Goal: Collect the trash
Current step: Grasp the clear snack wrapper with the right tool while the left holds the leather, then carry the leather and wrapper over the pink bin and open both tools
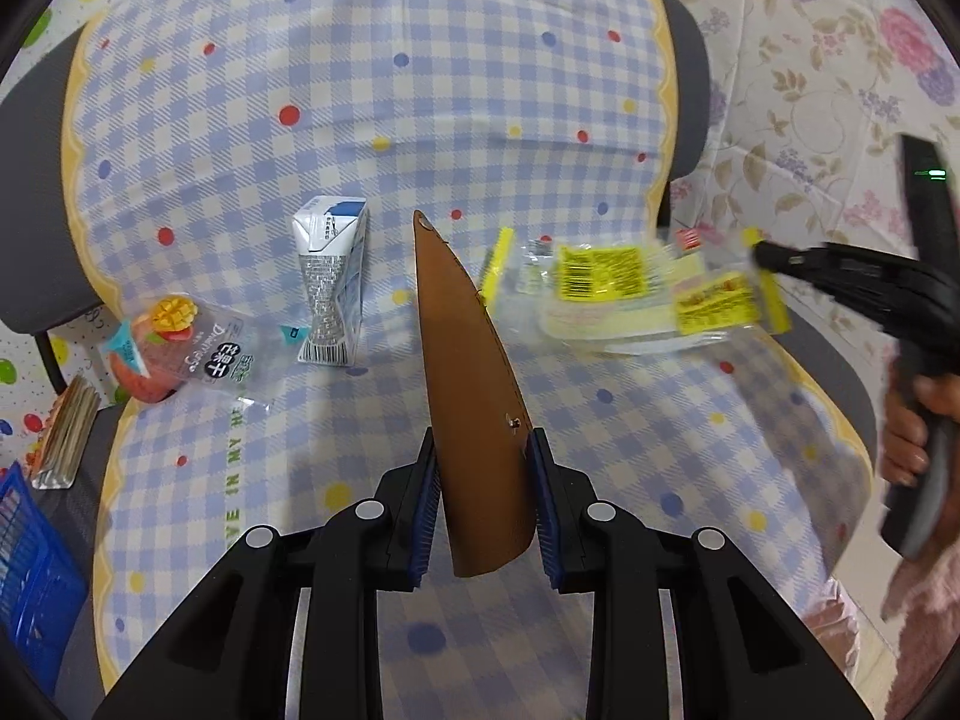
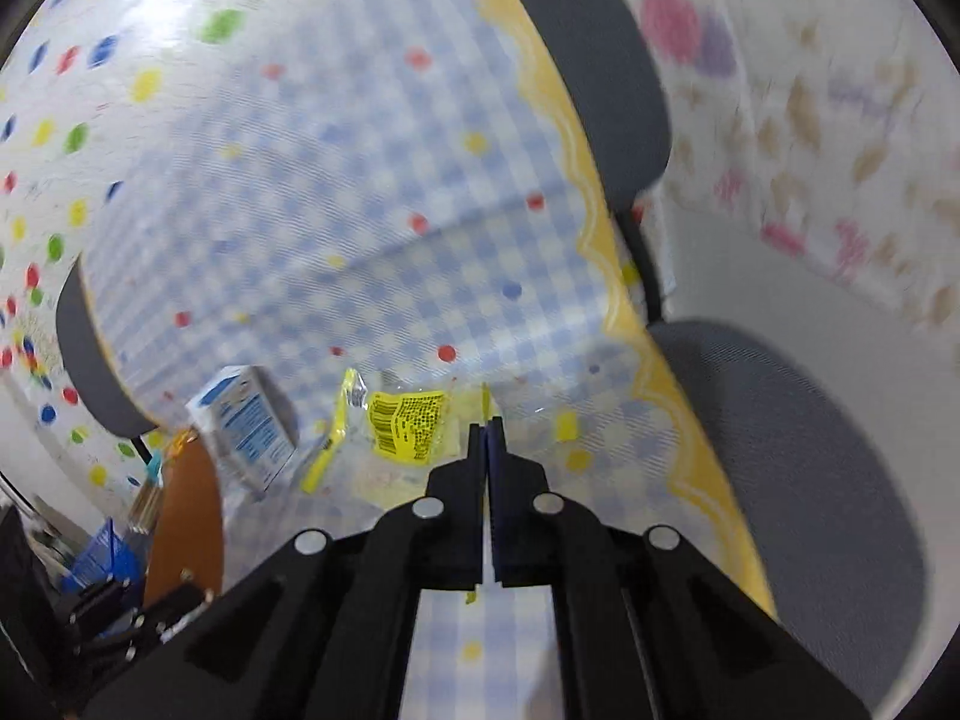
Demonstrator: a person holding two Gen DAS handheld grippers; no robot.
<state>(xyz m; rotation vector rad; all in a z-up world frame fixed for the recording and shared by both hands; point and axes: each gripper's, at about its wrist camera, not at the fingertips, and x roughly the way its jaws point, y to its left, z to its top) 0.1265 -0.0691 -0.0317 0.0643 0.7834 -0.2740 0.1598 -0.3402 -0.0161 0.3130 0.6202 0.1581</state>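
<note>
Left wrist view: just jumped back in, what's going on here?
A person is clearing trash off a chair covered in checked cloth. The left tool is clamped on a brown curved piece, what it is I can't tell. The right tool is shut on the edge of a clear wrapper with yellow labels, blurred with motion. A small drink carton and a fruit snack packet lie on the seat. A blue basket sits at the left edge.

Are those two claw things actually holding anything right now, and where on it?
Yes. The left gripper clamps a brown paper bag near its lower end. The right gripper has its jaws shut on one edge of a clear wrapper with yellow labels.
</note>
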